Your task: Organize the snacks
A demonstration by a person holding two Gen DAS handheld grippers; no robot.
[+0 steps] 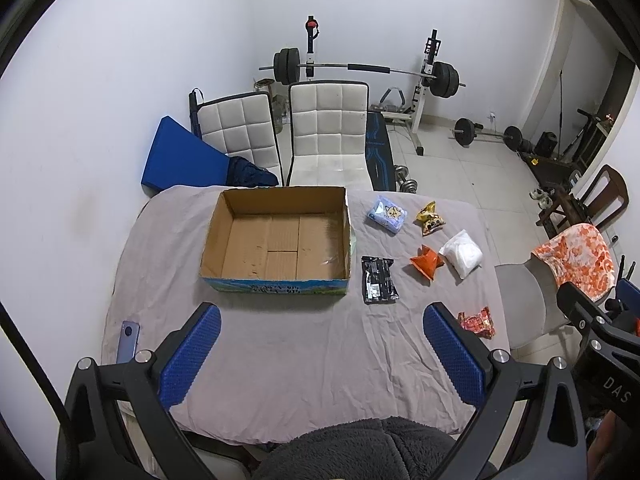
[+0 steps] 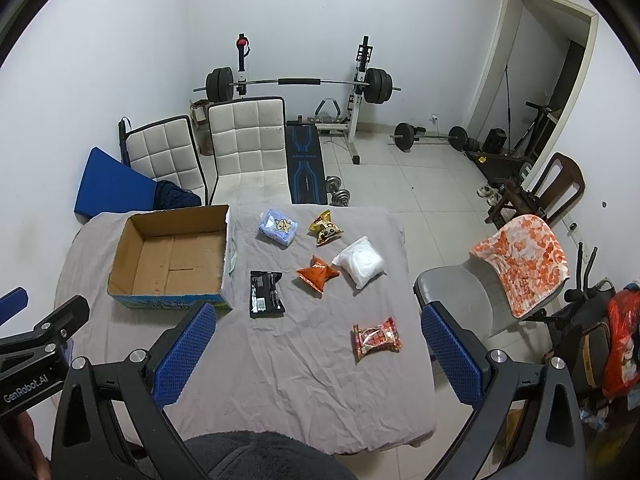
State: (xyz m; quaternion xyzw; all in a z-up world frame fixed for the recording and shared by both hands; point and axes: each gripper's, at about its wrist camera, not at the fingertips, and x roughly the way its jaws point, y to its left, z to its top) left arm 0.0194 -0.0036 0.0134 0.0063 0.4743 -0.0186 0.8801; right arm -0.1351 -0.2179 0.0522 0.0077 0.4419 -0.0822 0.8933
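Both the left gripper (image 1: 322, 354) and right gripper (image 2: 318, 354) gape wide, empty. The red candy packet (image 2: 376, 339) lies right of the cardboard box (image 2: 170, 258), nearest the right gripper, its long axis running crosswise.

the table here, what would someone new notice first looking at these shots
Probably the open cardboard box, empty, standing on the left part of the grey-clothed table. To its right six snack packets lie loose on the cloth, among them a black packet nearest the box and a red packet closest to the right gripper. Both the left gripper and the right one hover open, holding nothing.
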